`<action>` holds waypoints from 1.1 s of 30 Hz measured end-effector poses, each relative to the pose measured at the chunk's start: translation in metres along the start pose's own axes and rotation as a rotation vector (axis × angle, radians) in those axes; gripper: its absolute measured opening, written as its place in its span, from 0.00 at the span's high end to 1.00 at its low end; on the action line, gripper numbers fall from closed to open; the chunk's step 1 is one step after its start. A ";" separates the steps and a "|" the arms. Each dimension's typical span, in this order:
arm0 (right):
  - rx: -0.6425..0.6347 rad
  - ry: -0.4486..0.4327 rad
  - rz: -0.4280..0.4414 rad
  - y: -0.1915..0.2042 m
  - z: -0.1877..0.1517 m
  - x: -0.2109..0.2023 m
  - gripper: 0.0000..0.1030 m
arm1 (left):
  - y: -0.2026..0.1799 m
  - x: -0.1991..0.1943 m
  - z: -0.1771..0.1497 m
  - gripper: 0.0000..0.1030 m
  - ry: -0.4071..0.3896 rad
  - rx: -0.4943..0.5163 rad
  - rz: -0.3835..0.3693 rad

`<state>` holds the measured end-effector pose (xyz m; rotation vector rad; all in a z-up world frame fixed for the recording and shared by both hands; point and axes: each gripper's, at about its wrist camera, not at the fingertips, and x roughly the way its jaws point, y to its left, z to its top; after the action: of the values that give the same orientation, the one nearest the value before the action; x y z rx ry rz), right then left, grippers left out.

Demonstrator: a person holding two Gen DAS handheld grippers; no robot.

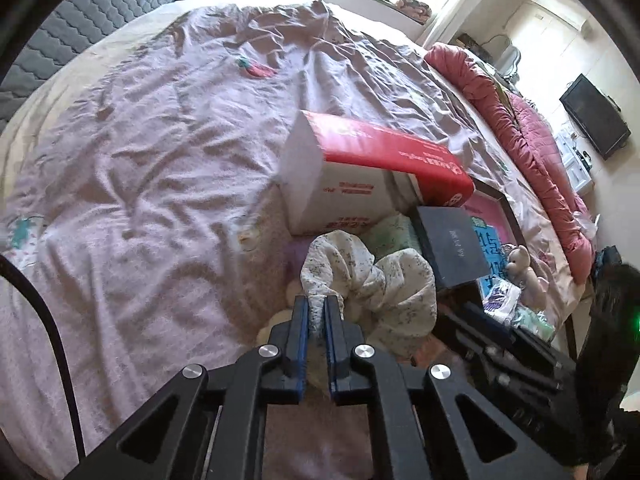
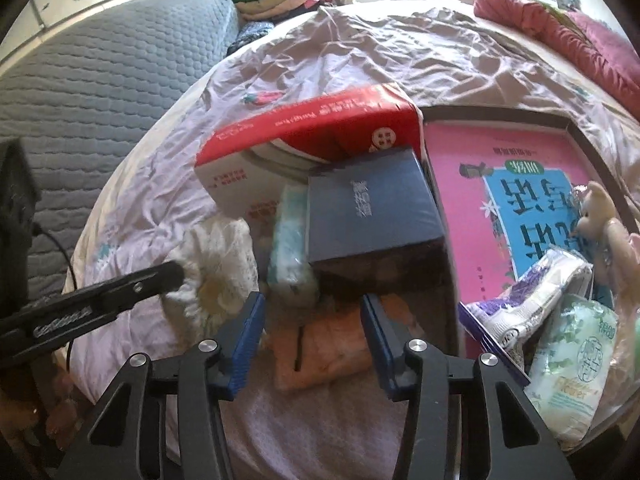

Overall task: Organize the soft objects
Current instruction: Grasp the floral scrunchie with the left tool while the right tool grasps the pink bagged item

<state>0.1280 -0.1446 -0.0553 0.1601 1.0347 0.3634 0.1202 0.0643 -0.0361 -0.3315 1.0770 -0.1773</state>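
My left gripper (image 1: 317, 305) is shut on a white floral cloth (image 1: 372, 280), bunched just ahead of it on the bed; it also shows in the right wrist view (image 2: 218, 264) with the left gripper's finger (image 2: 160, 276) against it. My right gripper (image 2: 313, 308) is open, its jaws either side of a folded peach cloth (image 2: 328, 352) lying on the sheet. A pale green tissue pack (image 2: 290, 248) lies between the white cloth and a dark blue box (image 2: 372, 208). A small plush toy (image 2: 604, 216) and soft tissue packs (image 2: 528, 300) lie at the right.
A red and white carton (image 1: 360, 176) stands on the pink sheet (image 1: 140, 160) behind the cloths. A pink and blue book in a dark frame (image 2: 500, 184) lies to the right. A red quilt (image 1: 520, 140) runs along the bed's far side. A grey quilted mattress (image 2: 100, 80) is left.
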 end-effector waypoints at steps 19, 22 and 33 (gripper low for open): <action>0.220 0.130 -0.029 -0.013 -0.030 0.004 0.42 | 0.034 -0.025 -0.019 0.93 -0.026 -0.001 0.026; 0.388 0.148 -0.051 -0.023 -0.031 0.013 0.34 | 0.031 -0.028 -0.020 0.93 -0.037 0.009 0.023; 0.277 0.124 -0.257 -0.003 -0.021 0.053 0.35 | 0.022 -0.035 -0.020 0.93 -0.045 0.040 0.012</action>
<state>0.1351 -0.1290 -0.1092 0.2523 1.2109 -0.0052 0.0859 0.0916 -0.0234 -0.2917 1.0291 -0.1798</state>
